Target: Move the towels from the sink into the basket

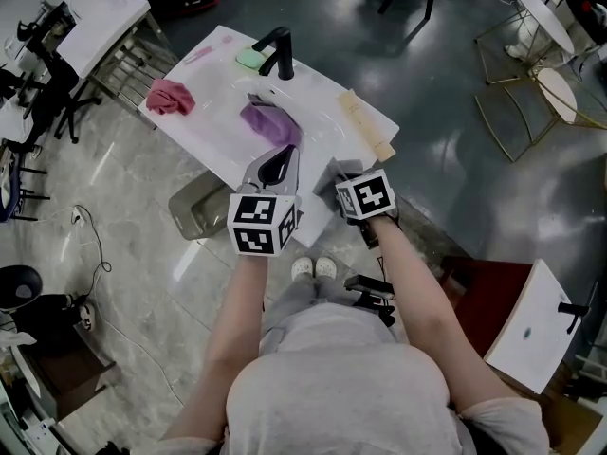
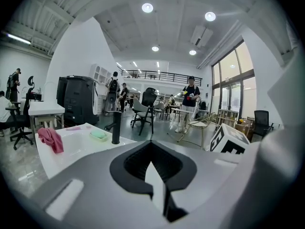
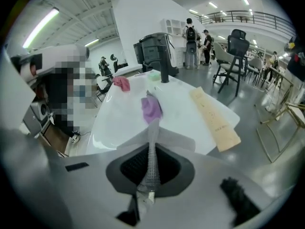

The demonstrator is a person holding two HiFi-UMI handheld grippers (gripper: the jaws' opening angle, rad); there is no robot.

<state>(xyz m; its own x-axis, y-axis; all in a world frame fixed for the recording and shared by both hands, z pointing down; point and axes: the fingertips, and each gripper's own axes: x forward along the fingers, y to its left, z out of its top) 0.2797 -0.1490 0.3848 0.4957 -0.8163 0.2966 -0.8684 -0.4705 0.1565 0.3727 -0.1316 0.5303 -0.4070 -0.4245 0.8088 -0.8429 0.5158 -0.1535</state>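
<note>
Right gripper view: right tool [image 3: 151, 128] closed, empty; left tool [image 2: 153, 168] likewise closed.

A crumpled purple cloth towel [image 1: 270, 123] lies in the white rectangular sink [image 1: 327, 112]. A bunched pink cloth towel [image 1: 169, 97] lies on its left end, a black metal faucet [image 1: 277, 53] stands behind, and a grey rectangular basket [image 1: 192, 209] sits on the floor just beside.

A big open-plan workspace, part office and part test lab: polished grey floor [image 1: 427, 112], office chairs [image 2: 143, 111], white desks [image 2: 45, 109], a railed mezzanine [image 2: 157, 74], tall windows [image 2: 228, 87], recessed ceiling lights [image 2: 147, 7], and a freestanding sink [image 1: 320, 102] in a white surface [image 1: 204, 112] mid-room
</note>
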